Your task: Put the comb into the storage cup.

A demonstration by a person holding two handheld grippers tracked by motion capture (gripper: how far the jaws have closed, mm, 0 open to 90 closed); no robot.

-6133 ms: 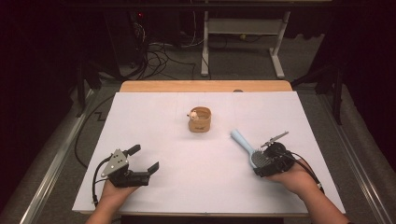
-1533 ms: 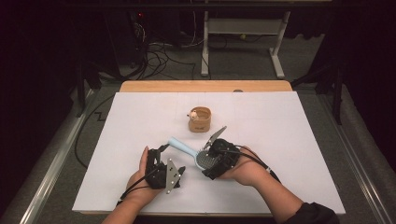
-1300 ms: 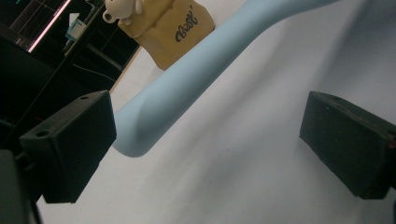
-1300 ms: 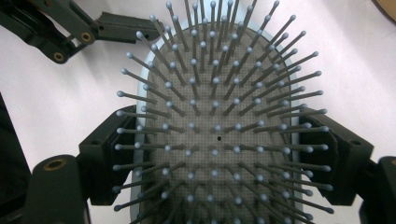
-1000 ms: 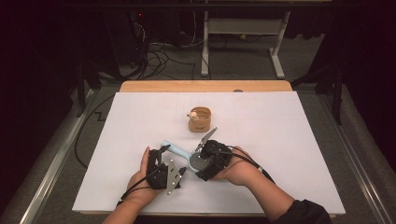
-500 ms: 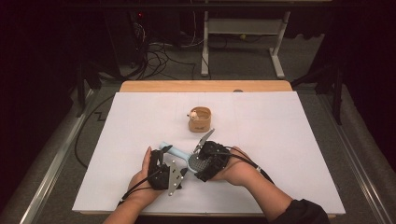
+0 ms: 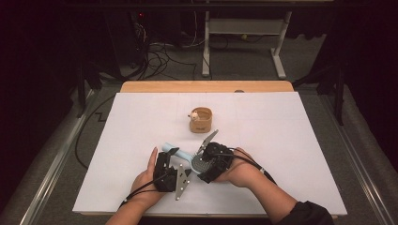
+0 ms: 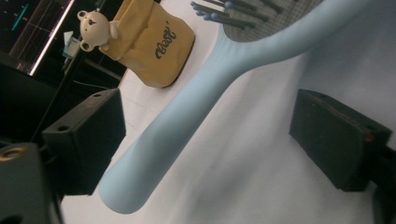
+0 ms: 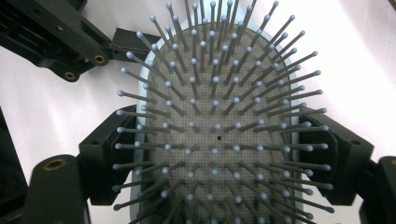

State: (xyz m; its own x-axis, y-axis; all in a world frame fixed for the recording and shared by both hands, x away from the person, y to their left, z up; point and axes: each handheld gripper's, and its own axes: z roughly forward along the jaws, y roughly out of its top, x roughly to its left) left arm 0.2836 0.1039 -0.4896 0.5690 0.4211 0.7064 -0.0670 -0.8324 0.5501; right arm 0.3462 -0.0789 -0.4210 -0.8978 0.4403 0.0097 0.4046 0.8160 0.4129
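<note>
Judging the light, rigid hairbrush (image 8: 219, 88), right gripper (image 9: 219, 154) fingers clamp its head while left gripper (image 8: 205, 140) fingers straddle the smooth handle, unclosed.

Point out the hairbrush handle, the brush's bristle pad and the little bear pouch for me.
hairbrush handle (image 8: 187, 126): left gripper view, mid-length of the light blue shaft.
bristle pad (image 9: 217, 138): right gripper view, the grey cushion's centre hole.
bear pouch (image 7: 202, 123): high view, the tan front wall.

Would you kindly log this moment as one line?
right gripper: shut on brush head | left gripper: open around handle | pouch: beyond, untouched
</note>
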